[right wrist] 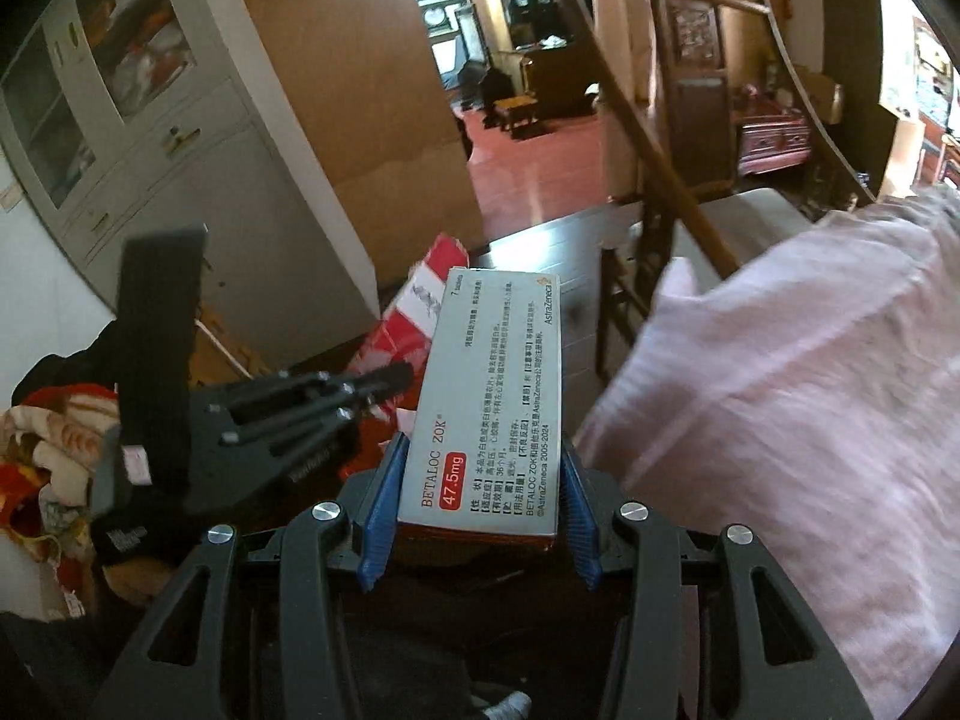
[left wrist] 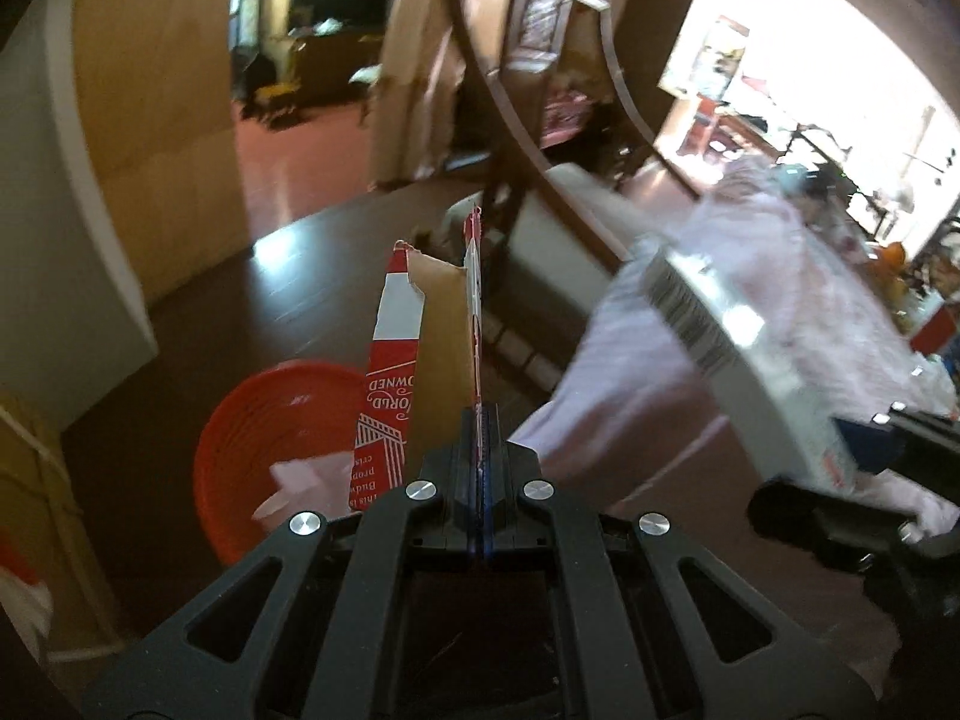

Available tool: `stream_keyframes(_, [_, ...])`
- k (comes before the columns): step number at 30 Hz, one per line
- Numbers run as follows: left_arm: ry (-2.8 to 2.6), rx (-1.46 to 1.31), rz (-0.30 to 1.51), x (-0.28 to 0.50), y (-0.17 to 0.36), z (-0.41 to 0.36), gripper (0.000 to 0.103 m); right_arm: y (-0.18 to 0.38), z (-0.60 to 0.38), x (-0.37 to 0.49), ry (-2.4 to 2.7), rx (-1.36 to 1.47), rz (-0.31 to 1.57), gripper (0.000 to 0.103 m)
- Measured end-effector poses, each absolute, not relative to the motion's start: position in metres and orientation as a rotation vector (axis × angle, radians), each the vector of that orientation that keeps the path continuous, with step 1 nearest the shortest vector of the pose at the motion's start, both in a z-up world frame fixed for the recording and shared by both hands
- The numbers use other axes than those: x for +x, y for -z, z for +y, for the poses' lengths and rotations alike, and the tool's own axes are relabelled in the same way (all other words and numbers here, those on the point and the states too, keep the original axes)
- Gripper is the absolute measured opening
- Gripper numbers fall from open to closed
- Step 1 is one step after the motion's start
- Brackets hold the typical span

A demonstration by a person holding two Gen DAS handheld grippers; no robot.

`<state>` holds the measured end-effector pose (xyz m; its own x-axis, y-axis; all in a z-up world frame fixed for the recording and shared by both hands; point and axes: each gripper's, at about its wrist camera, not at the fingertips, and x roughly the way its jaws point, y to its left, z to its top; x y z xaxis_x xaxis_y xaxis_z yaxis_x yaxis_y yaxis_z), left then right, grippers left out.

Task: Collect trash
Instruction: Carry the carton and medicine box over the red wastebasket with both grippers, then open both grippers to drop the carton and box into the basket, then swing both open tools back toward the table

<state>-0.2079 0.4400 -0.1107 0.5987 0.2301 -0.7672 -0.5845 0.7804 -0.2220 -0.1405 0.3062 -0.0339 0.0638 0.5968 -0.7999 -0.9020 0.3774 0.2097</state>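
Note:
My left gripper [left wrist: 480, 438] is shut on a torn red-and-white cardboard piece [left wrist: 432, 348] that stands up from the jaws, held above the floor beside an orange bin [left wrist: 264, 420]. My right gripper [right wrist: 480, 480] is shut on a white medicine box [right wrist: 492, 396] printed "BETALOC ZOK 47.5mg". The box also shows in the left wrist view [left wrist: 738, 348], at the right, with the right gripper [left wrist: 870, 480] below it. In the right wrist view the left gripper [right wrist: 384, 378] is at the left, with the red cardboard [right wrist: 414, 312] behind the box.
A pink cloth [right wrist: 780, 420] covers the right side. A wooden chair [right wrist: 660, 180] stands ahead on the dark floor [left wrist: 270, 300]. A grey cabinet [right wrist: 150, 138] is at the left, with a heap of patterned fabric [right wrist: 48, 462] below it. A doorway opens onto a red-floored room [right wrist: 528, 150].

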Motion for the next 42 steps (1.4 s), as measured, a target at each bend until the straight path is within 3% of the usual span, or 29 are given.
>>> stream_keyframes(25, [-0.757,-0.6,1.025,-0.247,0.206,0.535,0.003,0.178,0.442,-0.144,-1.334,-0.443,1.299,0.05])
stream_keyframes(29, [-0.773,-0.598,1.04,-0.248,0.21,0.539,0.015,0.19,0.445,-0.13,-1.343,-0.384,1.362,0.06])
stream_keyframes(32, [-0.788,-0.553,1.048,-0.246,0.207,0.535,0.05,0.192,0.442,-0.127,-1.336,-0.36,1.382,0.061])
stream_keyframes(38, [-0.807,-0.544,1.039,-0.245,0.199,0.533,0.057,0.18,0.434,-0.12,-1.339,-0.346,1.346,0.061])
stream_keyframes(42, [-0.819,-0.539,1.03,-0.245,0.187,0.53,0.058,0.162,0.422,-0.112,-1.333,-0.325,1.329,0.067])
